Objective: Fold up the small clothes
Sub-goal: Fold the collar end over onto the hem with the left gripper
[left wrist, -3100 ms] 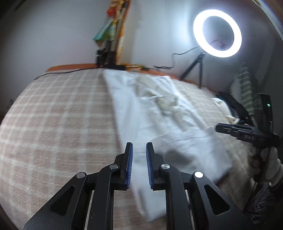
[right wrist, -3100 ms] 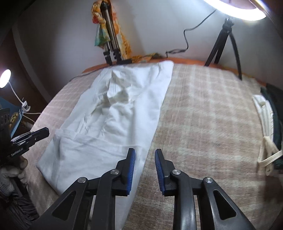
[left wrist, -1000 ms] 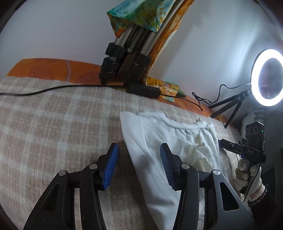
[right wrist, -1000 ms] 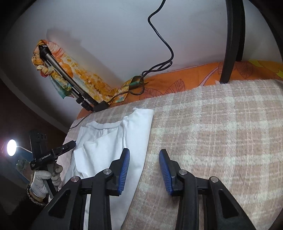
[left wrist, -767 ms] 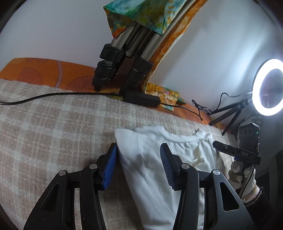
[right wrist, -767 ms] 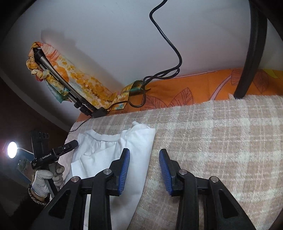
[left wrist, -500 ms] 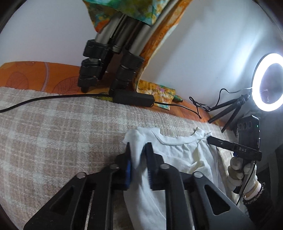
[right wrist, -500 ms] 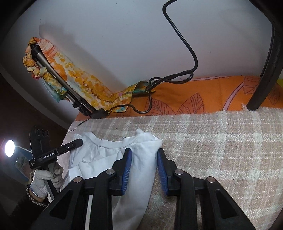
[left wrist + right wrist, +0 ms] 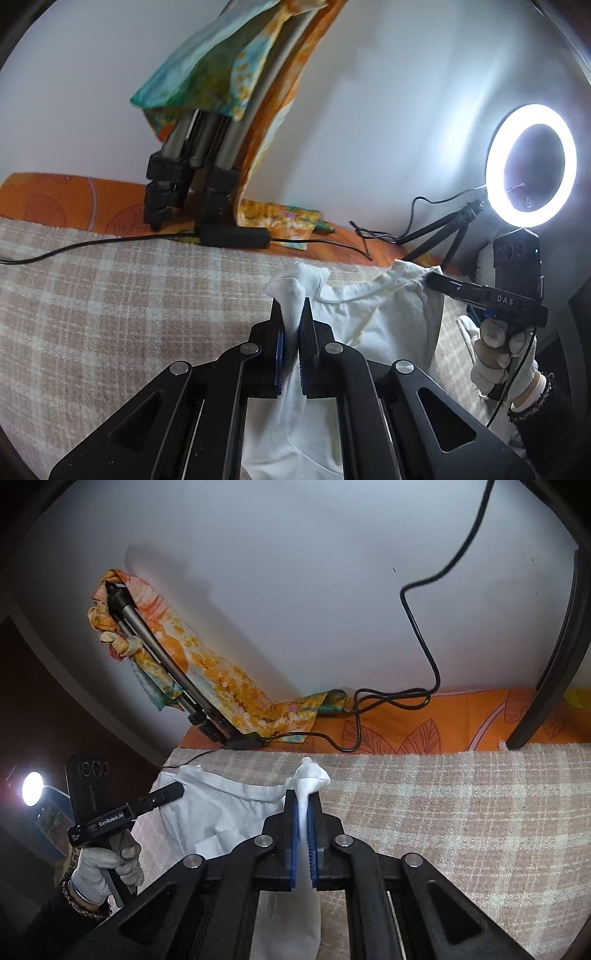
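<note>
A white garment lies on the checked blanket, neckline toward the wall. My left gripper pinches its left shoulder corner; the jaws are still closing, with cloth bunched between the blue pads and poking out above them. In the right wrist view, my right gripper pinches the other shoulder corner of the garment in the same way, its jaws also closing on the cloth. Both corners are raised off the blanket. Each gripper shows in the other's view, held by a gloved hand.
A folded tripod draped in colourful cloth leans on the wall behind the garment. A black cable runs along the blanket's far edge on the orange sheet. A lit ring light stands at the right.
Both grippers went from open around the garment's shoulder corners to closed on them. Both have since risen, pulling the corners up off the blanket.
</note>
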Available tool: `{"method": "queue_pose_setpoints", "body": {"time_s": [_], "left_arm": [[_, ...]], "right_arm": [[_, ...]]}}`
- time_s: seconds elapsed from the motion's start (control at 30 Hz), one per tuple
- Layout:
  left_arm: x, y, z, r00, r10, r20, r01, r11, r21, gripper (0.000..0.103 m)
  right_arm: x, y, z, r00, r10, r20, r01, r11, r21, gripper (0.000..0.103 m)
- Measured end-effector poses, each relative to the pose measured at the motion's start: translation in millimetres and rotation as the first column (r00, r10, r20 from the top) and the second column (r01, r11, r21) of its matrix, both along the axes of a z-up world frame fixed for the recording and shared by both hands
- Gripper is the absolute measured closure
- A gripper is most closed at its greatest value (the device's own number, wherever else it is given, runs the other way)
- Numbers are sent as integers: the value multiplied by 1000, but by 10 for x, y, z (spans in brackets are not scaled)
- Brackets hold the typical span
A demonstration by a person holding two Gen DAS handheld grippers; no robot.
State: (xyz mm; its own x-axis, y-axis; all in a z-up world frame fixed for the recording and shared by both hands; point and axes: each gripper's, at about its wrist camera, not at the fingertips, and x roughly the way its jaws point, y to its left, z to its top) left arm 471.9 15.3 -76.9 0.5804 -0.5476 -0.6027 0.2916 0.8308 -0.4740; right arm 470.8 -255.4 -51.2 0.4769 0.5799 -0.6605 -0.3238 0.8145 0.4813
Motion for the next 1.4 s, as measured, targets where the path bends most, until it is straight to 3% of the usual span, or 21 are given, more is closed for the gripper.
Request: {"method": "queue_pose_setpoints", "body": {"time_s": [0.37,0.67,0.87,1.07,1.27,1.4], "left_arm": [[-641,-154,465,997,-46,62,47,999,-18,99],[-1396,-194,730,994,-62,84,64,998,-21,99],[-1966,-272,621,993,-93,67,93,996,-2,98],[-2484,-223,391,991,-132,33,131,991,40,99],[-2792,-173,107,988,-154,-26,156,979,129,99],[-2907,-177,32,987,-159,-29,162,971,179,99]], "right_arm": [[-669,-5,558,997,31,67,-32,999,12,101],[-1368,-37,754,994,48,96,-47,999,-12,101],[-1950,-17,710,993,62,102,-59,998,-30,101],[-2557,25,410,992,93,86,-88,994,-58,101],[-2947,-27,107,991,106,77,-97,990,-106,101],[-3146,-21,-9,988,127,91,-107,974,-198,100]]}}
